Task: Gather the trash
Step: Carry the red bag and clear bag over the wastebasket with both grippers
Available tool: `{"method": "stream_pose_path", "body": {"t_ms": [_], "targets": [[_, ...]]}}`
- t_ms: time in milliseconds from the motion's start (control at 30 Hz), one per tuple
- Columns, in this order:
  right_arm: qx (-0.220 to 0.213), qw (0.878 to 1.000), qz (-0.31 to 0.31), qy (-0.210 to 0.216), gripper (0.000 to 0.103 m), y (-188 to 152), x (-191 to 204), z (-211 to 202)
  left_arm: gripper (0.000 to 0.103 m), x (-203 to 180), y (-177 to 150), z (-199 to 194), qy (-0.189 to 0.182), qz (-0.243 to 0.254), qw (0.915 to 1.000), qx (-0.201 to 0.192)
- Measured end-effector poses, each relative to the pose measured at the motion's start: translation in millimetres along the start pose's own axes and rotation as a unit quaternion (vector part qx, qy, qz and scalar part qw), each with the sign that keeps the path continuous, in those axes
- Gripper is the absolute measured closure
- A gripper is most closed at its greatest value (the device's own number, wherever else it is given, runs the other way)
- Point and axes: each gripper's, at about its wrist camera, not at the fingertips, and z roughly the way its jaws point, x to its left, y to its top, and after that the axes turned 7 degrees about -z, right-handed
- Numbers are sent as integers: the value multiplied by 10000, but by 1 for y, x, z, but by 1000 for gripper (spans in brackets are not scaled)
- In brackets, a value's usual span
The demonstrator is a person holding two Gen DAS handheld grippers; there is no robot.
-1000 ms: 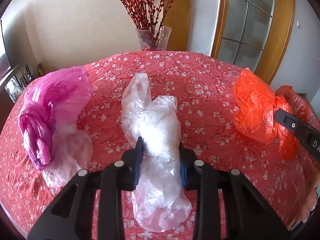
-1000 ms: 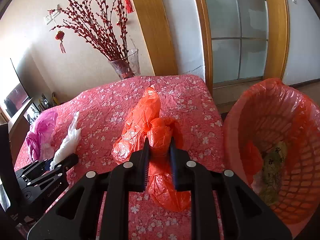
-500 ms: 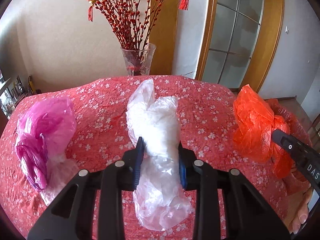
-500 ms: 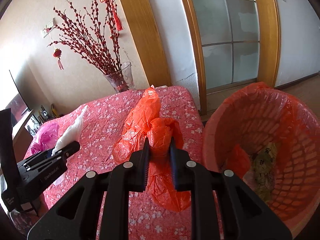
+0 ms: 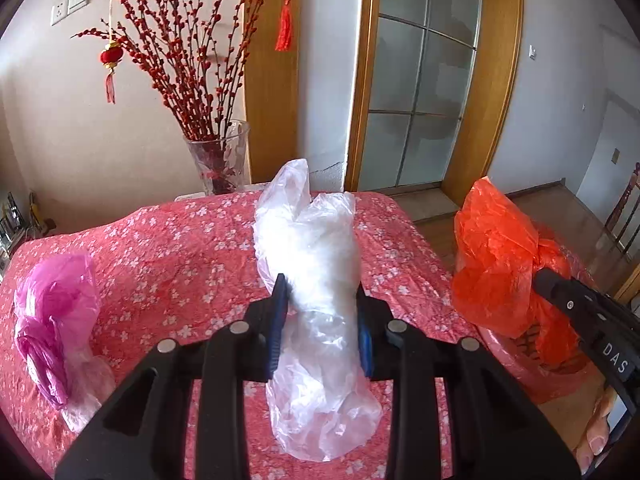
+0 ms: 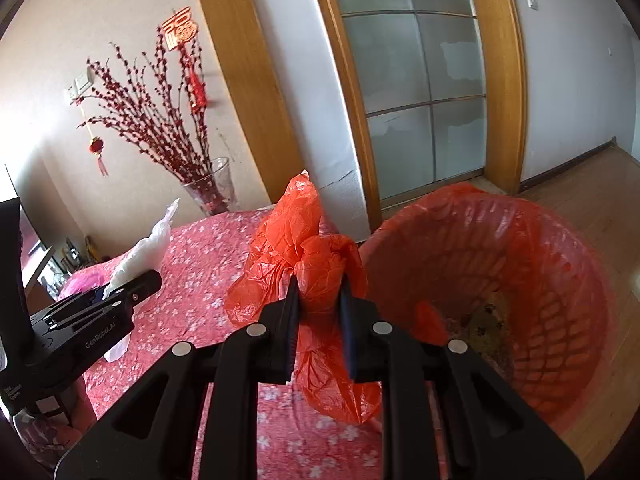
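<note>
The left gripper [image 5: 320, 320] is clenched on a crumpled clear-white plastic bag [image 5: 316, 264], its blue-lined jaws pinching the bag's waist so that the top puffs above them and the tail hangs below. The right gripper [image 6: 319, 312] is clamped the same way on a crumpled orange plastic bag [image 6: 316, 268]. Neither grip has altered over the last second.

What has changed is where the two bags are. A second ago both sat low over the red tablecloth with white blossoms [image 5: 192, 240], with cloth filling most of each view. Both hands have since risen and travelled toward the round pink plastic basket lined with a thin orange bag [image 6: 540, 240]. In the right wrist view the basket has swelled to fill the right half of the picture, and the orange bag hangs just beside its near rim, apparently still over the table edge, though the fisheye makes that hard to judge. The clear-white bag is farther from the basket, on the table side of it.

So both bags look lifted and in transit, and dropping the orange one in seems the next step. A crumpled pink-purple plastic bag [image 5: 56, 320] lies on the cloth well away from the basket, not yet collected. Some dark rubbish already sits at the basket's bottom.
</note>
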Motion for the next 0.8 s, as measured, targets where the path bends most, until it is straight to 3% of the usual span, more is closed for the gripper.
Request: {"method": "stream_pose_path", "body": {"t_ms": [800], "targets": [[-273, 9931, 681, -913, 84, -4, -85, -36, 73, -102, -9, 6, -1178, 703, 9905, 73]]}}
